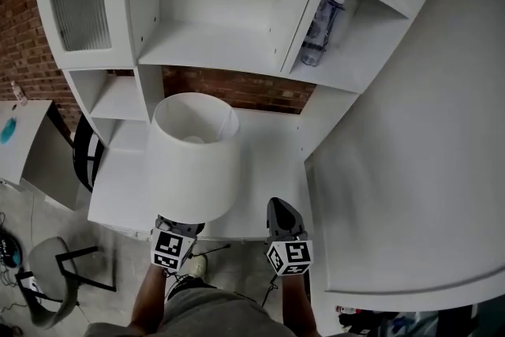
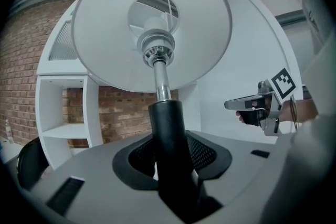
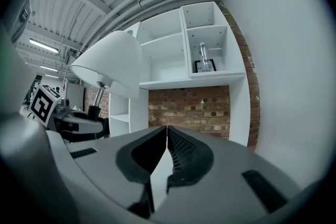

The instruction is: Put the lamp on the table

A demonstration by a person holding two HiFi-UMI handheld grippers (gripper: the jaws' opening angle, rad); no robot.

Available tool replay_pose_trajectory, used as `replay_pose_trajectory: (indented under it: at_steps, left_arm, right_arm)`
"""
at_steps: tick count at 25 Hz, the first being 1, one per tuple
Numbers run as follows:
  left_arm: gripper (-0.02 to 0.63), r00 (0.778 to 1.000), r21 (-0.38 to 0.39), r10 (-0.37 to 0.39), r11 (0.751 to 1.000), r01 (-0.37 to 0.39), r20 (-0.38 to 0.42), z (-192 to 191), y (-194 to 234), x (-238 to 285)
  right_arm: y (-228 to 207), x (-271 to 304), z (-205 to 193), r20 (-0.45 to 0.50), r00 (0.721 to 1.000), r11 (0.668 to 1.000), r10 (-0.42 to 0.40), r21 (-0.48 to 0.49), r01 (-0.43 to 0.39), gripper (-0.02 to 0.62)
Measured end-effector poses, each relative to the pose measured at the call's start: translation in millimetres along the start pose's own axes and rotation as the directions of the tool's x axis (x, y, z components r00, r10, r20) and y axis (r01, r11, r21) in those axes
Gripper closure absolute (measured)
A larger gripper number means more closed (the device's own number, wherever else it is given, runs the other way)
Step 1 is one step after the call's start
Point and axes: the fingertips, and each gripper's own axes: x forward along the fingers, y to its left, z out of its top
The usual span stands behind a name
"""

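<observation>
The lamp has a white cone shade (image 1: pixel 193 158) and stands upright in my left gripper (image 1: pixel 180 226), which is shut on its black stem (image 2: pixel 168 139). In the left gripper view the shade (image 2: pixel 152 23) fills the top, seen from below with its socket. The lamp hangs over the front part of the white table (image 1: pixel 272 146) under the shelves. My right gripper (image 1: pixel 278 207) is beside it on the right, shut with nothing in it; its jaws (image 3: pixel 166 136) meet in a thin line. From there the lamp shade (image 3: pixel 110 63) and the left gripper (image 3: pixel 79 120) show at the left.
A white shelf unit (image 1: pixel 213 43) rises behind the table, with a clear bottle (image 1: pixel 322 28) in a right compartment and a ribbed-glass door (image 1: pixel 79 4) at the left. A brick wall (image 1: pixel 237 87) lies behind. A white wall (image 1: pixel 418 170) stands close on the right. A grey chair (image 1: pixel 55 280) is at the lower left.
</observation>
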Motion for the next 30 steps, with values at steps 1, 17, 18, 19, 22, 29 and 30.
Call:
replay_pose_trajectory:
  at_steps: [1, 17, 18, 19, 22, 29, 30]
  left_arm:
    - [0.453, 1.0, 0.005, -0.009, 1.0, 0.009, 0.0, -0.4, 5.9, 5.2]
    - [0.453, 0.975, -0.002, -0.222, 0.975, 0.222, 0.018, -33.7, 51.1, 87.6]
    - [0.453, 0.974, -0.007, -0.224, 0.975, 0.224, 0.018, -37.4, 53.7, 92.0]
    - [0.453, 0.974, -0.012, -0.226, 0.974, 0.226, 0.016, -41.1, 56.2, 96.9]
    - [0.453, 0.973, -0.023, -0.229, 0.973, 0.229, 0.009, -52.3, 64.1, 112.7]
    - [0.453, 0.986, -0.04, -0.166, 0.985, 0.165, -0.01, -85.5, 86.4, 147.9]
    - [0.453, 0.988, -0.05, -0.154, 0.987, 0.153, -0.014, -91.0, 89.4, 152.2]
  right_arm:
    - [1.5, 7.1, -0.2, -0.004, 1.0, 1.0, -0.003, 0.002, 0.003, 0.571]
    - [-2.0, 90.4, -28.8, -0.096, 0.989, 0.993, -0.115, 0.014, 0.117, 0.571]
    - [-3.3, 94.1, -34.7, -0.107, 0.987, 0.993, -0.118, 0.016, 0.12, 0.571]
    - [-5.0, 97.8, -40.0, -0.116, 0.986, 0.992, -0.121, 0.017, 0.123, 0.571]
    - [-10.8, 109.8, -52.1, -0.136, 0.982, 0.991, -0.129, 0.017, 0.132, 0.571]
    - [-23.8, 140.7, -85.5, -0.141, 0.984, 0.994, -0.106, 0.023, 0.11, 0.571]
    - [-26.0, 144.8, -91.5, -0.143, 0.985, 0.994, -0.1, 0.024, 0.105, 0.571]
